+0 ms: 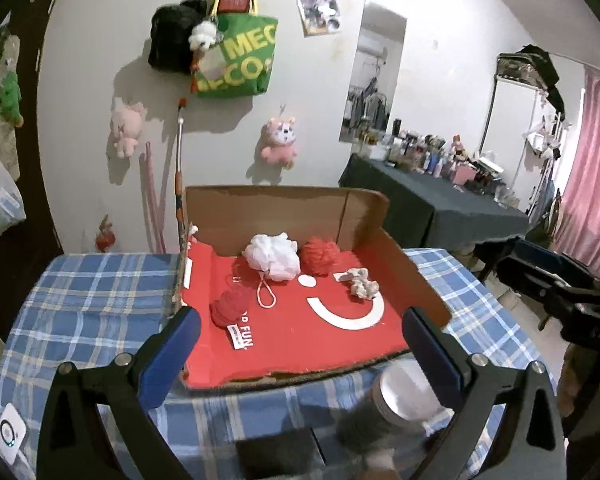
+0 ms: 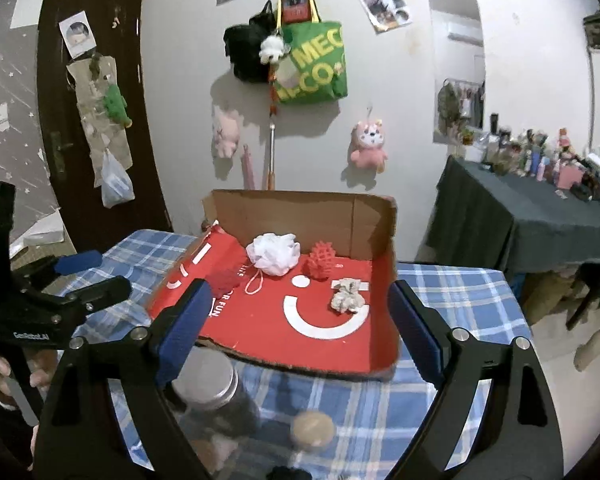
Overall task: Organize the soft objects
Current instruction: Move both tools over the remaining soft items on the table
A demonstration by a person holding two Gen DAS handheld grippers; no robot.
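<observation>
Both tools spread, empty: left tool [image 1: 300, 344], right tool [image 2: 300, 320]. Approach white mesh bath pouf [image 1: 273, 255] from above in red cardboard tray [image 1: 396, 248]; pinch bulk, not cord loop [image 1: 266, 296].

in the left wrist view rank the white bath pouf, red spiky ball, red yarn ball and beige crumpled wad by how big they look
1. white bath pouf
2. red spiky ball and red yarn ball: alike, and the yarn sits nearer the camera
3. beige crumpled wad

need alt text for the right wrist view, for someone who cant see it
An open right gripper points at a red-lined cardboard box on a blue plaid tablecloth, holding a white mesh pouf, a red spiky ball, red yarn and a beige crumpled wad. A blurred metal-lidded jar stands close below; the left gripper is at left.
</observation>
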